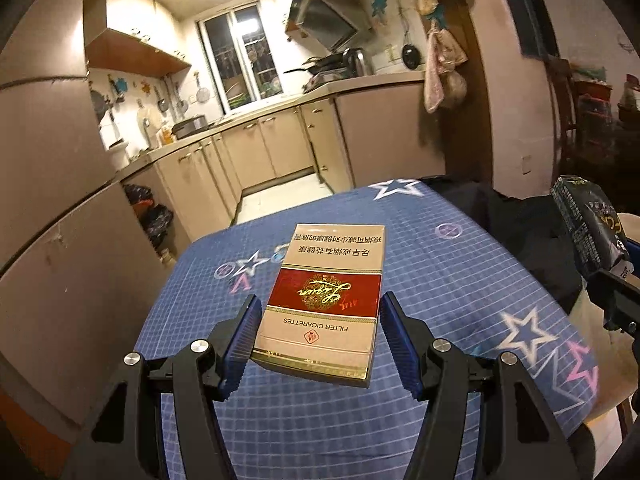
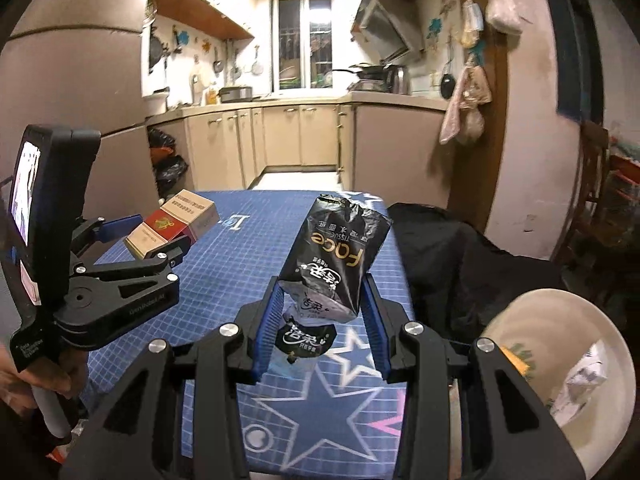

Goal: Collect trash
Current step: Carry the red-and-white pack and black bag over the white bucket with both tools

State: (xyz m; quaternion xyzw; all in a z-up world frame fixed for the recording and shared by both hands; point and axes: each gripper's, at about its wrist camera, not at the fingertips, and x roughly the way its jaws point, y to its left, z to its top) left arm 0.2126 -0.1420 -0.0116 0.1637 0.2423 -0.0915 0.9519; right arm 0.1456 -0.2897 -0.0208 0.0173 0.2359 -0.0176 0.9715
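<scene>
A beige and red cigarette pack [image 1: 328, 288] is held between the blue pads of my left gripper [image 1: 320, 300], lifted off the blue star-patterned tablecloth [image 1: 460, 280]. The right wrist view shows that same pack [image 2: 172, 226] in the air at the left, gripped by the left gripper [image 2: 160, 236]. My right gripper [image 2: 323, 284] is shut on a crumpled black tissue wrapper [image 2: 336, 248], which stands up between its fingers above the cloth [image 2: 224, 264]. The wrapper [image 1: 588, 228] also shows at the right edge of the left wrist view.
A white bowl [image 2: 560, 360] holding crumpled paper [image 2: 580, 384] sits at the table's right. Dark fabric [image 2: 460, 264] lies draped beyond the table's right edge. A hand [image 2: 24, 384] grips the left handle. Kitchen cabinets [image 2: 300, 136] and dark bags [image 2: 168, 164] lie past the table.
</scene>
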